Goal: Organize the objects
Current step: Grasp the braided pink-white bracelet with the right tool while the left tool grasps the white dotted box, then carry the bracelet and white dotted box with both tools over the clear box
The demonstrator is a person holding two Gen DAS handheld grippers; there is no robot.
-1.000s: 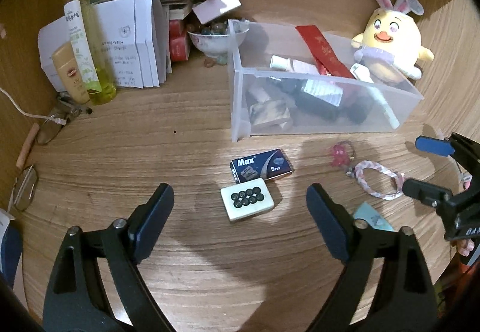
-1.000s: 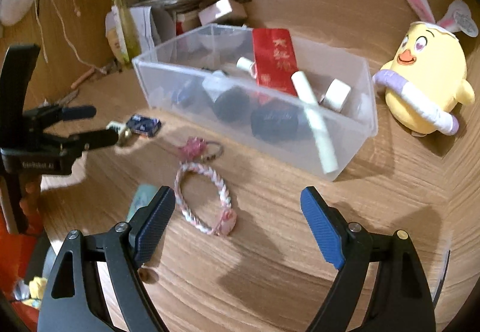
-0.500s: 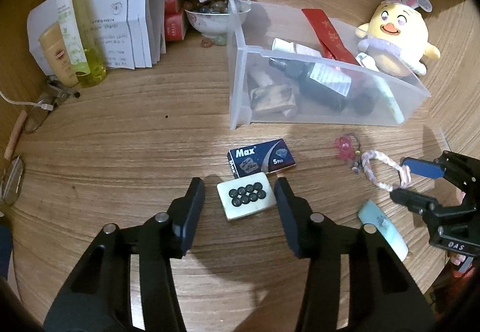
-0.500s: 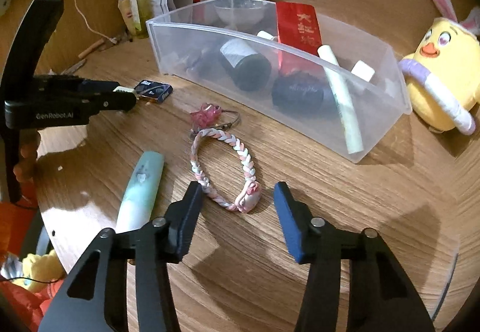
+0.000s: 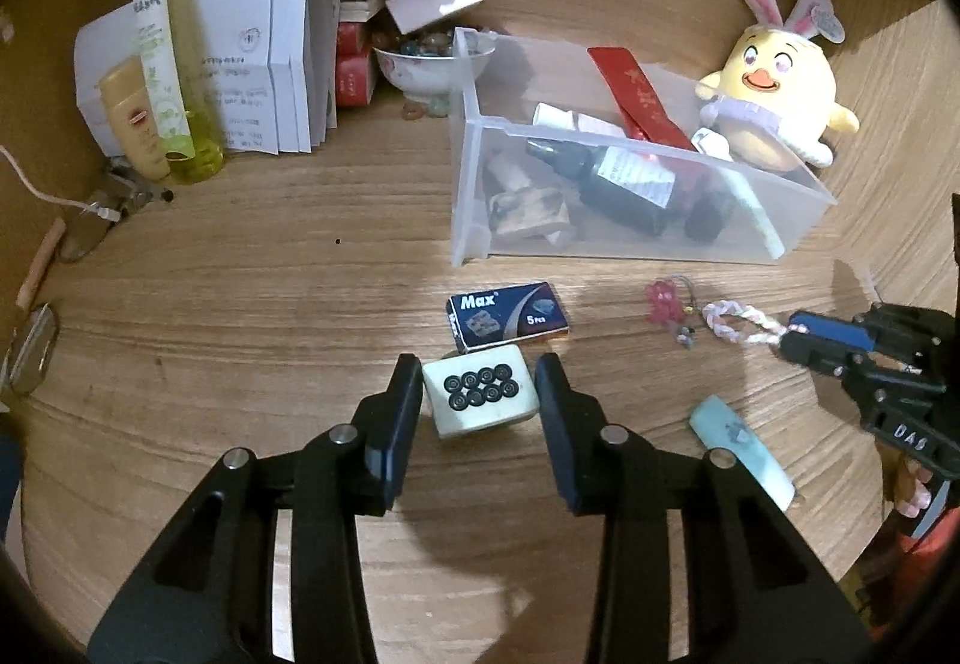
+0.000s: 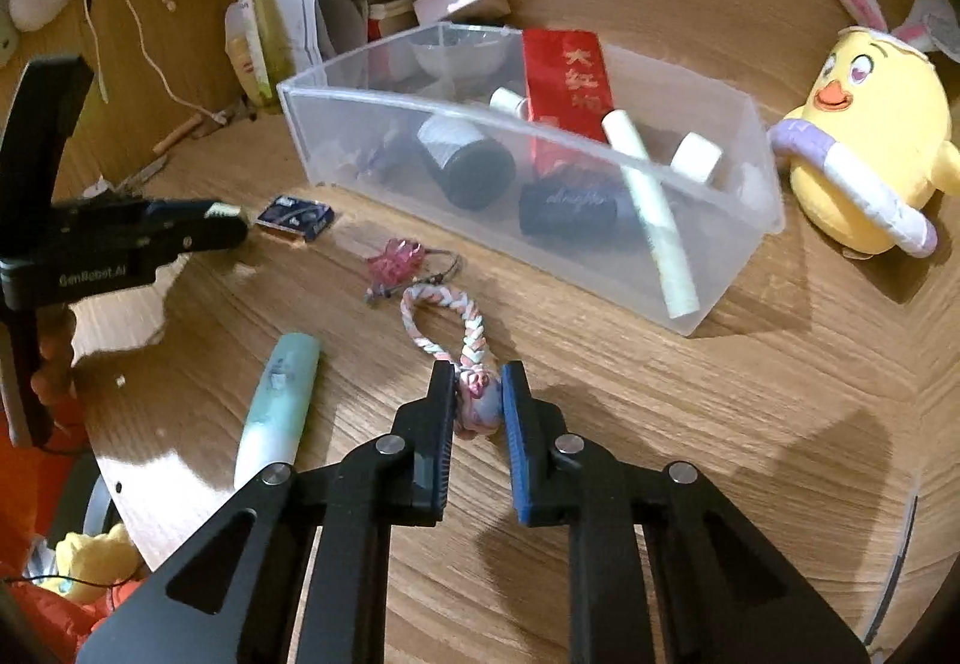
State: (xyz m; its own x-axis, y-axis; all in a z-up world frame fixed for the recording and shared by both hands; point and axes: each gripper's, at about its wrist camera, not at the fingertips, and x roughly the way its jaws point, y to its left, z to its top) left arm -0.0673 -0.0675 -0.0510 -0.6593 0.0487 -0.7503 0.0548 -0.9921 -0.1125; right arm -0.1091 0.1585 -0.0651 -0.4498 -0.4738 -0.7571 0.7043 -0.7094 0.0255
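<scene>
Both hand-held grippers are at work low over the wooden counter (image 5: 240, 304). Left hand-held gripper (image 5: 477, 400) has its jaws closed in on either side of a white tile with eight black dots (image 5: 478, 398), pads at or almost at the tile's sides; whether they truly press it cannot be told. Just beyond the tile lies a blue "Max" box (image 5: 507, 316). Right hand-held gripper (image 6: 477, 400) is clenched on the knotted end of a pink-and-white braided bracelet (image 6: 447, 325), whose loop stretches forward on the counter toward a pink charm (image 6: 396, 259). A pale green tube (image 6: 279, 400) lies left of the bracelet. Farther out stands a clear plastic bin (image 6: 600, 244) holding dark bottles, a red packet and white tubes, with a yellow chick plush (image 6: 864, 141) to its right.
</scene>
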